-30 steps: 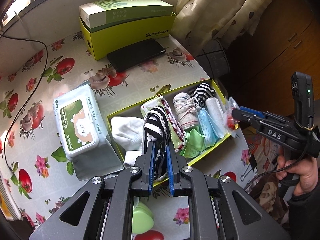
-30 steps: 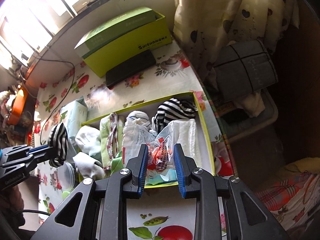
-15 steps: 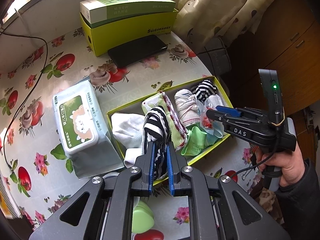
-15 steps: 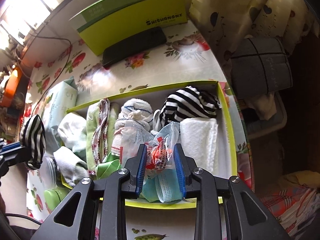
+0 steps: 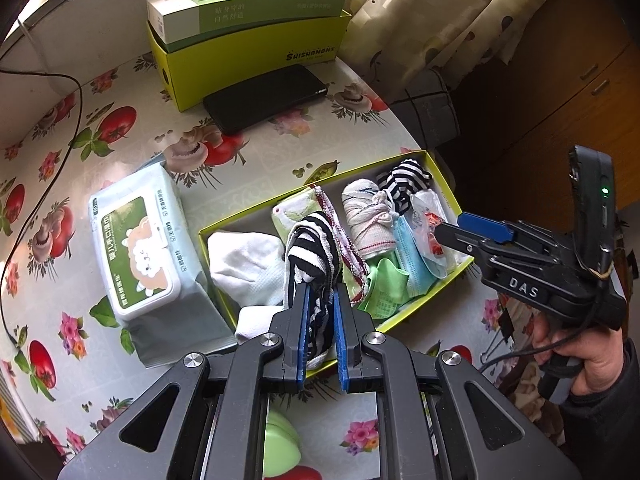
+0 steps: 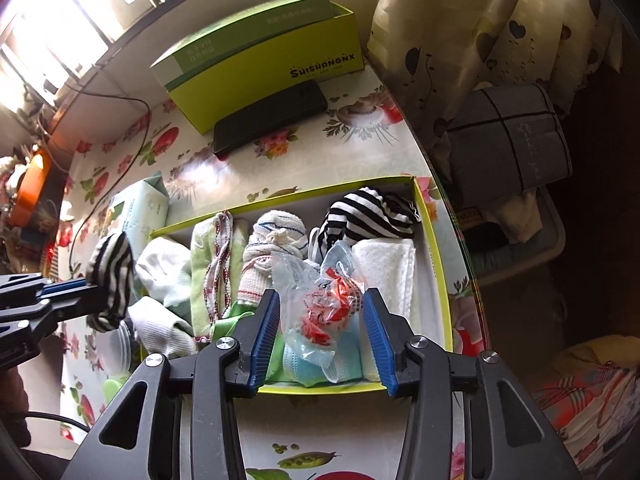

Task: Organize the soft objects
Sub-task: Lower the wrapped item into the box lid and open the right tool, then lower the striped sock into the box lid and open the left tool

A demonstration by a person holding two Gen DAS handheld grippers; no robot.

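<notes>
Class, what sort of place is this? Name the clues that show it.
Probably a home, perhaps a bedroom: a floral tablecloth, a heart-print curtain, and wooden drawers beside the table.

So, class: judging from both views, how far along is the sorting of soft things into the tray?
Done: rolled cloths, a striped sock and a white towel already fill the tray. In hand: the right gripper is opening around a plastic bag lying there. Left: the left gripper holds another striped sock, not yet placed.
</notes>
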